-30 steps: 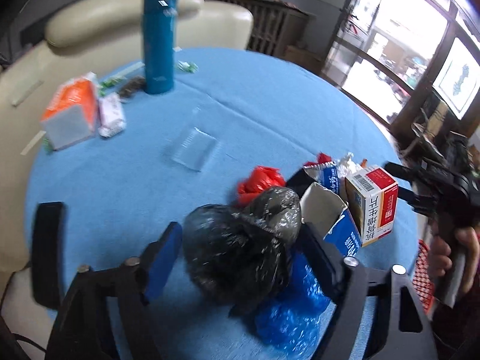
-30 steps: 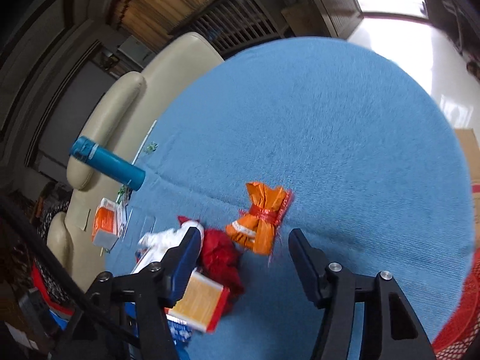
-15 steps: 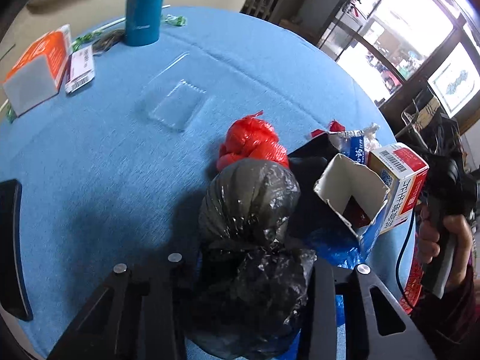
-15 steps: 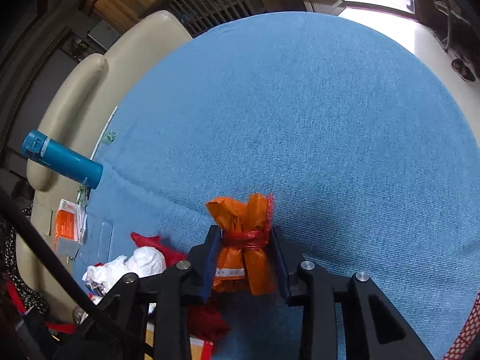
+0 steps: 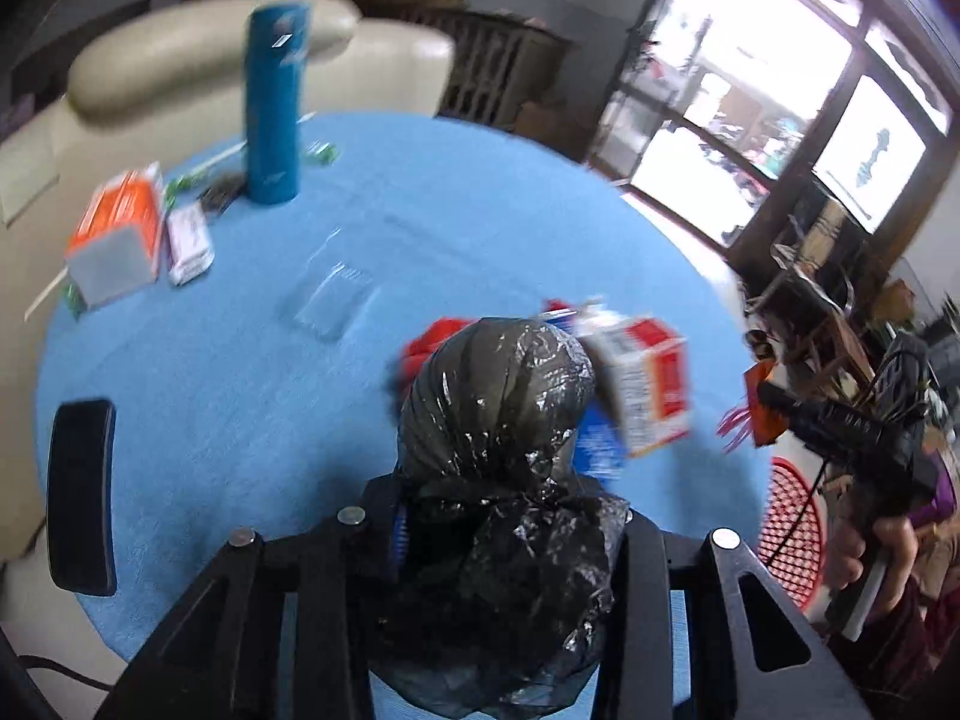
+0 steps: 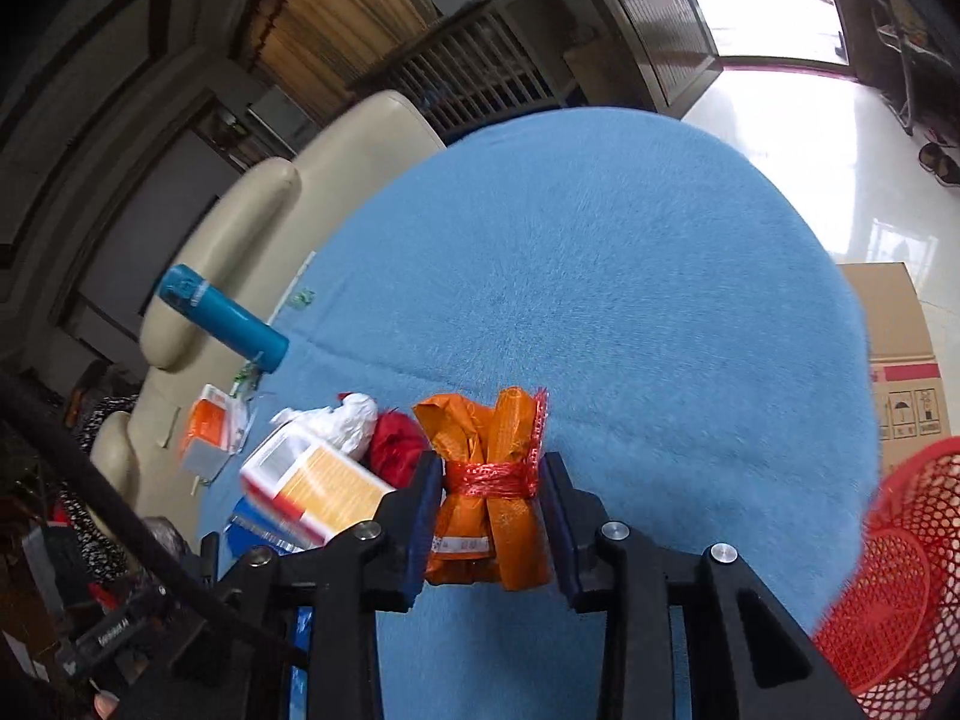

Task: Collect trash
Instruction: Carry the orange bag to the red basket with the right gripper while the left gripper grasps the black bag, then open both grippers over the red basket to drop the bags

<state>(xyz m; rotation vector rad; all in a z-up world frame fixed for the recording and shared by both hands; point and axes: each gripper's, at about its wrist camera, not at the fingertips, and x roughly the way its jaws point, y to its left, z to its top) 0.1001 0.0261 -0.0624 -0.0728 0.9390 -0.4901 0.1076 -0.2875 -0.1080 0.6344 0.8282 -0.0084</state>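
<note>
My left gripper (image 5: 510,534) is shut on a black plastic bag (image 5: 498,420) and holds it above the blue round table (image 5: 240,360). My right gripper (image 6: 489,504) is shut on an orange bundle tied with red mesh (image 6: 489,480), lifted over the table (image 6: 630,300). A red-and-white carton (image 5: 642,384), a red bag (image 5: 429,348) and a blue wrapper (image 5: 597,450) lie behind the black bag. A red mesh basket (image 6: 894,576) stands beside the table at the right; it also shows in the left wrist view (image 5: 792,528).
A teal flask (image 5: 273,102), an orange box (image 5: 117,234), a small white packet (image 5: 189,237) and a clear plastic piece (image 5: 330,300) sit on the far side. A black phone (image 5: 81,492) lies at the left edge. A cream sofa (image 5: 180,54) and a cardboard box (image 6: 900,348) flank the table.
Both grippers closed on their items and lifted them: the left on the black bag, the right on the orange bundle. The right gripper has moved toward the red basket.
</note>
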